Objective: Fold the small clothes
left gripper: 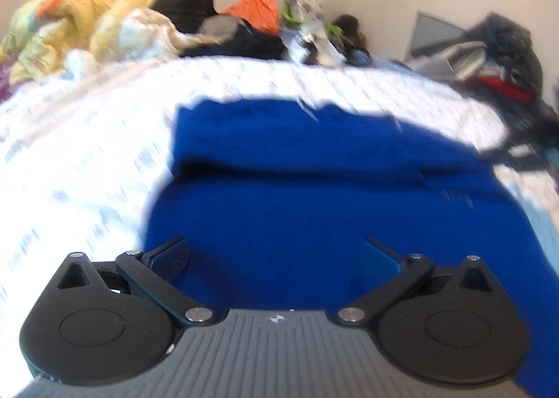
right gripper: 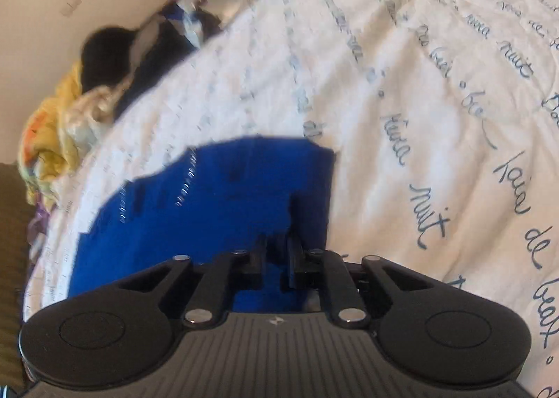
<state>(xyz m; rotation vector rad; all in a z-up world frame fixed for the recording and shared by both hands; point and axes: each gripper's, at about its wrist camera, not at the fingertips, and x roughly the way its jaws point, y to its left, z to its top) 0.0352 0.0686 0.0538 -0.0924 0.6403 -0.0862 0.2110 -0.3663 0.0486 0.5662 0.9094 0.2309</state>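
Folding is underway: right gripper (right gripper: 277,251) is pinching the blue garment (right gripper: 209,209) at lower centre; left gripper (left gripper: 276,254) is hovering, released, needing an edge next.

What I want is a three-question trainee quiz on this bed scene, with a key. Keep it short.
1. Multiple choice: what colour is the garment lying on the bedspread? A red, B blue, C green.
2. True or false: the left gripper hangs over the garment with its jaws wide apart.
3. Short answer: what pattern does the white bedspread carry?

Key: 1 B. 2 True. 3 Lines of blue handwritten-style script.
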